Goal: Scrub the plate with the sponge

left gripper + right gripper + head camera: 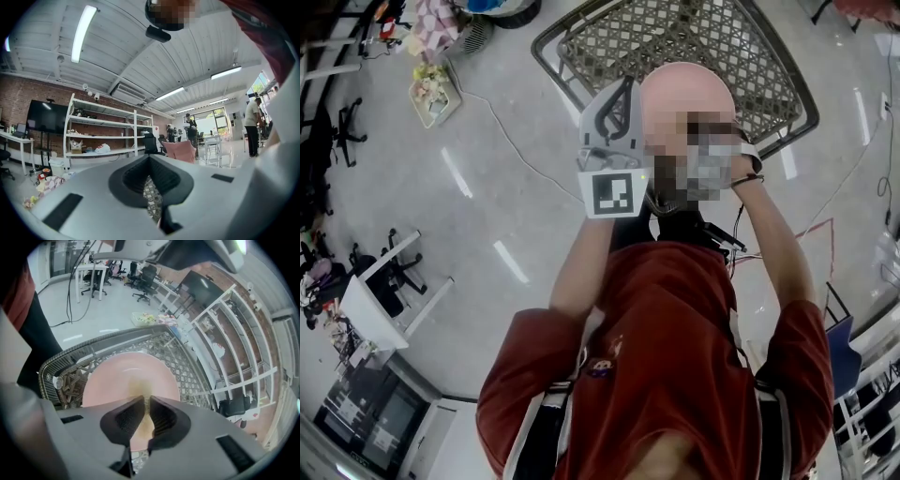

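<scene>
A pink plate (pixel 131 380) with a yellowish smear in its middle lies on a lattice-topped wicker table (pixel 187 366), right under my right gripper (pixel 146 401). That gripper's jaws are closed to a thin slit with nothing between them. My left gripper (pixel 623 89) is held up beside a person's head, its marker cube (pixel 612 192) facing the camera. In its own view the left gripper (pixel 150 161) is shut and empty, pointing across the room. No sponge shows in any view. In the head view the right gripper is hidden behind a raised hand (pixel 748 169).
A person in a red shirt (pixel 675 347) fills the head view, both arms raised. The lattice table (pixel 675 42) stands behind. White shelves (pixel 103 136), a wall screen (pixel 44 117), office chairs, desks and floor cables (pixel 525 141) surround the spot. People stand far off.
</scene>
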{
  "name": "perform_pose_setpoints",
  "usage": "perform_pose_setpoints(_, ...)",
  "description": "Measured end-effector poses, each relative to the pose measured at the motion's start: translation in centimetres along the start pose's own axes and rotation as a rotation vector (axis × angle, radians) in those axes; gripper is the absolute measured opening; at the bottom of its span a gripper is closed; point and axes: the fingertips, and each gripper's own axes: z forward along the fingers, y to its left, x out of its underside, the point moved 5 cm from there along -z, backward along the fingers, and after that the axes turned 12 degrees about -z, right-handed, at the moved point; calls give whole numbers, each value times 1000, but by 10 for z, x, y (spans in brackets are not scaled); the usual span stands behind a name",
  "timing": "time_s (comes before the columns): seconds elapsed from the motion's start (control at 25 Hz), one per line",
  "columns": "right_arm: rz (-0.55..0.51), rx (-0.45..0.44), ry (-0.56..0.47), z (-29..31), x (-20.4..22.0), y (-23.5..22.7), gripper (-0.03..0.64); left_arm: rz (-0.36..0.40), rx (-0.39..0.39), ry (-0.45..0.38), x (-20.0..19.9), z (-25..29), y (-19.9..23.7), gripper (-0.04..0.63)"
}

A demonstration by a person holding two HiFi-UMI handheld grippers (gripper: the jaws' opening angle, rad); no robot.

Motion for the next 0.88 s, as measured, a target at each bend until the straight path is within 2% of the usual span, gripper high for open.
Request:
perform_pose_setpoints(0.16, 8, 37, 34, 5, 16, -27, 43, 114, 36, 21, -4, 2, -4, 12)
perform_pose_setpoints(0.24, 3, 34, 53, 12, 22, -34, 43, 105, 35, 20, -2, 1, -5, 13)
perform_pose_setpoints(0.4, -14, 54, 70, 26, 31, -47, 43, 136, 45, 44, 2, 1, -7, 13)
perform_pose_setpoints(0.64, -29, 106, 89, 46, 43, -67, 43, 117, 35, 60, 5, 7, -7, 12)
perform_pose_setpoints(0.88, -19, 115, 114, 66, 48, -74, 43, 148, 33, 74, 8, 8, -3, 13)
